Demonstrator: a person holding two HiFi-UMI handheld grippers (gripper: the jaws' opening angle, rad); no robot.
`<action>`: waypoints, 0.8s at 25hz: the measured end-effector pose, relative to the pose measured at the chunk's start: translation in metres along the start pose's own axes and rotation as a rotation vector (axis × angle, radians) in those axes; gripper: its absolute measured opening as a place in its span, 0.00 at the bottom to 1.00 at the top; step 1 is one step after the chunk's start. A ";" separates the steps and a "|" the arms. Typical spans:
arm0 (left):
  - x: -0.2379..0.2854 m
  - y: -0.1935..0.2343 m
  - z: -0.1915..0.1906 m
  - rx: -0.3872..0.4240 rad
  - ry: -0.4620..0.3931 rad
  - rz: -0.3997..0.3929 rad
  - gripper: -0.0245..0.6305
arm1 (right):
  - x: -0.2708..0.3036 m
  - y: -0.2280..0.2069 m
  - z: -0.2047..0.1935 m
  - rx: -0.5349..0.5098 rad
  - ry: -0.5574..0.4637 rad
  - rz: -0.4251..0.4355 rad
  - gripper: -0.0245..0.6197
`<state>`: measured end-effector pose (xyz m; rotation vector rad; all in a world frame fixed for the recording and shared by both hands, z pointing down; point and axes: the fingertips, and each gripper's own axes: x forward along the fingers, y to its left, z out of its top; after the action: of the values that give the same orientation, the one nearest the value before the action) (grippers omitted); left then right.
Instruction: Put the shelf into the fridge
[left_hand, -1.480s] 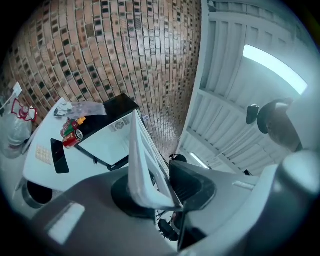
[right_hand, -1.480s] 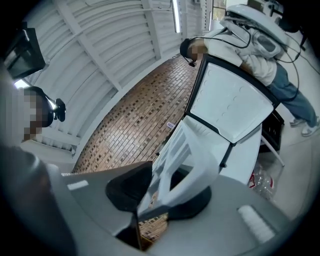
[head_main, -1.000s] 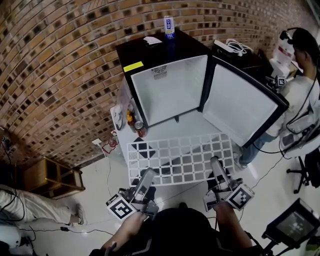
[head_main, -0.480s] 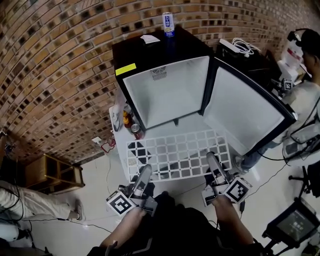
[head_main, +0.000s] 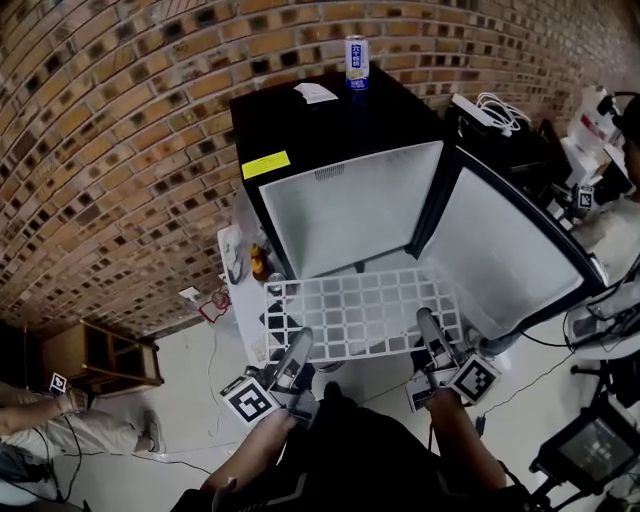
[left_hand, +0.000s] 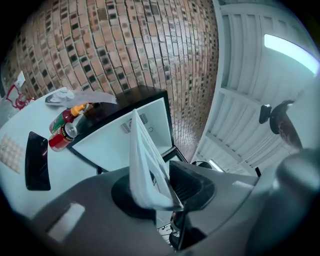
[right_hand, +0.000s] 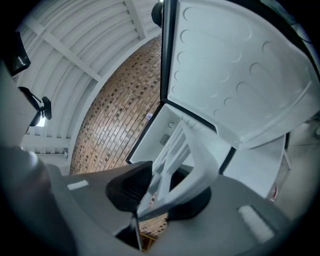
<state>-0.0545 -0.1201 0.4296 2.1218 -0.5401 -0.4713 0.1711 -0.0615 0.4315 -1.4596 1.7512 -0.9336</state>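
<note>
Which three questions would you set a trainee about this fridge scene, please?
1. True or false: the fridge's door is open.
2. What stands on top of the fridge? A) a drinks can B) a kettle C) a plant
3. Fill in: the left gripper and the right gripper are both shut on the white grid ____.
Key: 1 true; 2 A; 3 shelf.
</note>
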 end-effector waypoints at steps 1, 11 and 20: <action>0.005 0.004 0.005 -0.004 0.001 -0.002 0.16 | 0.007 -0.001 0.002 -0.008 0.000 -0.002 0.20; 0.035 0.053 0.026 -0.039 0.050 -0.001 0.16 | 0.056 -0.023 -0.003 -0.010 -0.007 -0.042 0.20; 0.063 0.065 0.017 -0.062 0.049 0.033 0.16 | 0.072 -0.051 0.017 0.001 0.037 -0.064 0.20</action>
<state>-0.0240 -0.1990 0.4654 2.0565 -0.5252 -0.4115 0.2003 -0.1402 0.4623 -1.5144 1.7394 -0.9992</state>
